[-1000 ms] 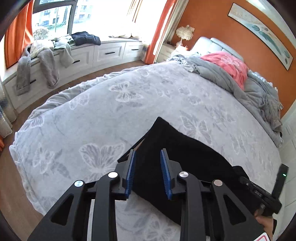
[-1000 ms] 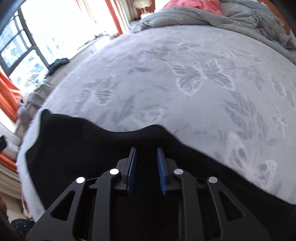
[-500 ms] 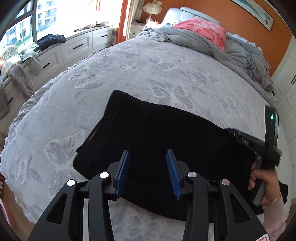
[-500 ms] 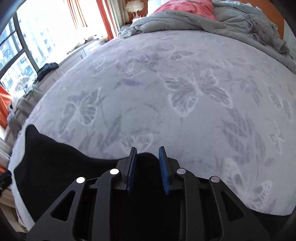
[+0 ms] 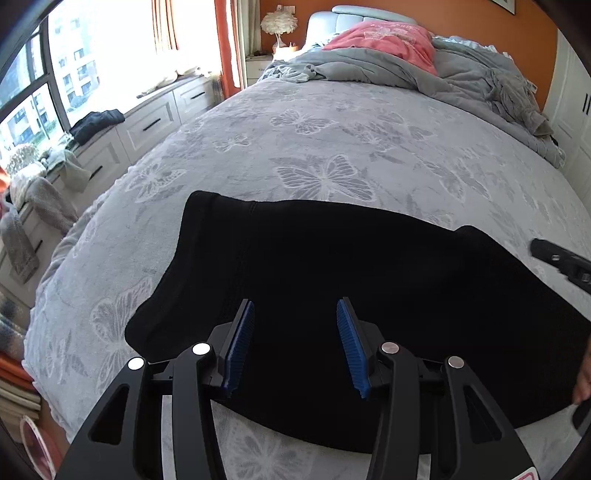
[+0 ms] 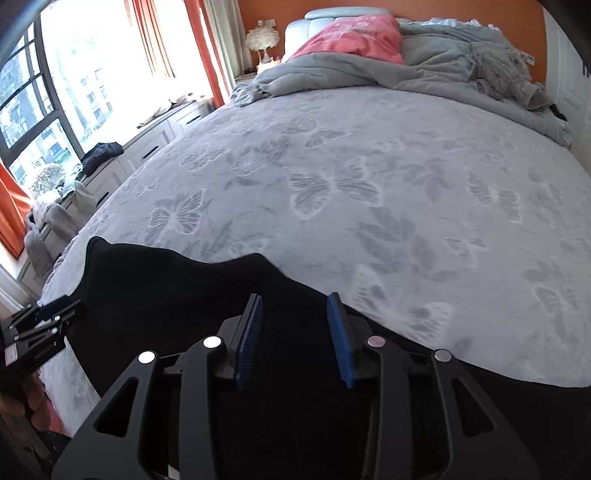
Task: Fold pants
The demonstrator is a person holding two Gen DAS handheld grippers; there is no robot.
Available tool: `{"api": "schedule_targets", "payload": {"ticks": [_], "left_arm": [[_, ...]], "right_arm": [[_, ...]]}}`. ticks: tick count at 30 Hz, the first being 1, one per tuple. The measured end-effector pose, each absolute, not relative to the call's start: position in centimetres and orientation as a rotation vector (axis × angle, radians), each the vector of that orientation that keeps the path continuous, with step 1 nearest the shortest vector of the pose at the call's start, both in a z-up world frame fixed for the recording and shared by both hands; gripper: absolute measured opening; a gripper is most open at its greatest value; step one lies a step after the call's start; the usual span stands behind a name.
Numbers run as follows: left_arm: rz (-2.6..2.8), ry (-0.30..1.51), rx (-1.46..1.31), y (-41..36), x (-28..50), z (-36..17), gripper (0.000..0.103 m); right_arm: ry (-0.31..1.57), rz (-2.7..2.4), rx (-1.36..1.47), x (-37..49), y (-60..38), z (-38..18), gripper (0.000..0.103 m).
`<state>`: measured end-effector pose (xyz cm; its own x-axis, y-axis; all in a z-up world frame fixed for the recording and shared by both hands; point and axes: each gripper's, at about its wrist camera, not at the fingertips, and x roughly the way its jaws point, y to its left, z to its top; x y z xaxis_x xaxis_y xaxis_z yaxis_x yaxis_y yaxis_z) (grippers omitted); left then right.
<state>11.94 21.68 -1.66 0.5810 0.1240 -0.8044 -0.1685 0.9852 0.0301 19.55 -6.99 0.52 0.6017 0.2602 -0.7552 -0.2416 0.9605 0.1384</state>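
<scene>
Left gripper (image 5: 295, 343): jaws apart at a middling width, blue pads (image 5: 240, 347) clear of any cloth, nothing pinched, hovering over the black pants (image 5: 332, 266). Right gripper (image 6: 295, 336): jaws narrower but opening, nothing between the pads (image 6: 249, 339), likewise above the dark fabric (image 6: 166, 295).

Pants lying flat on the grey butterfly-print bedspread (image 5: 314, 147), spread from 9 o'clock to 3 o'clock across the lower half of the left wrist view, one rounded end toward 10 o'clock. At 3 o'clock there, tip of the other gripper, with part of a hand (image 5: 583, 376) below it at the edge.

Further out at 12 o'clock: rumpled grey duvet (image 5: 461, 74), pink garment (image 5: 384, 40) against the headboard, feathered lamp (image 5: 279, 26) on a nightstand. At 10 o'clock: window bench (image 5: 140, 125) with drawers, a dark garment (image 5: 98, 122) heaped on top, orange curtains (image 6: 201, 48) beside the bright window.
</scene>
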Motion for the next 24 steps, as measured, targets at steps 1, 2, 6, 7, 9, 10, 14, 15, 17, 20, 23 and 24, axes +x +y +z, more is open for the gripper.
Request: {"api": "schedule_targets", "payload": {"ticks": [1,2,6,7,9,10,14,15,17,20,23,24], "left_arm": [[0.178,0.927,-0.024,21.1,11.9,-1.6,0.044],[0.179,0.925,-0.006,20.6,12.0,-1.7,0.044],[0.154,0.937,0.016,18.4,12.0,-2.0,0.046],[0.146,0.941,0.023,17.7,11.9,-2.1,0.048],[0.131,0.940,0.040,16.1,11.5,-2.2,0.051],[0.121,0.937,0.049,15.2,11.3,-2.3,0.052],[0.045,0.930,0.050,10.9,9.9,-2.2,0.061],[0.020,0.927,0.053,9.7,9.6,-2.2,0.061],[-0.024,0.914,0.067,7.2,9.0,-2.1,0.063],[-0.071,0.885,0.080,3.9,8.5,-1.9,0.069],[-0.109,0.874,0.046,1.6,8.3,-2.1,0.070],[-0.122,0.886,0.023,1.0,8.6,-2.3,0.072]], "right_arm": [[0.865,0.258,0.024,18.4,-9.3,1.1,0.036],[0.849,0.222,0.031,17.3,-11.4,1.5,0.037],[0.807,0.044,0.053,12.8,-20.7,1.9,0.052],[0.808,-0.007,0.056,11.9,-23.1,1.9,0.054],[0.823,-0.096,0.093,9.9,-28.6,1.8,0.056],[0.824,-0.144,0.125,8.6,-31.9,1.8,0.061],[0.832,-0.432,0.161,2.7,-43.5,0.7,0.069],[0.846,-0.471,0.190,1.4,-46.2,0.0,0.070],[0.856,-0.507,0.312,-1.1,-50.8,-1.8,0.070],[0.833,-0.465,0.496,-3.4,-54.0,-3.6,0.070],[0.804,-0.369,0.540,-3.1,-54.1,-3.8,0.070],[0.801,-0.336,0.549,-2.6,-53.7,-4.0,0.075]]}}
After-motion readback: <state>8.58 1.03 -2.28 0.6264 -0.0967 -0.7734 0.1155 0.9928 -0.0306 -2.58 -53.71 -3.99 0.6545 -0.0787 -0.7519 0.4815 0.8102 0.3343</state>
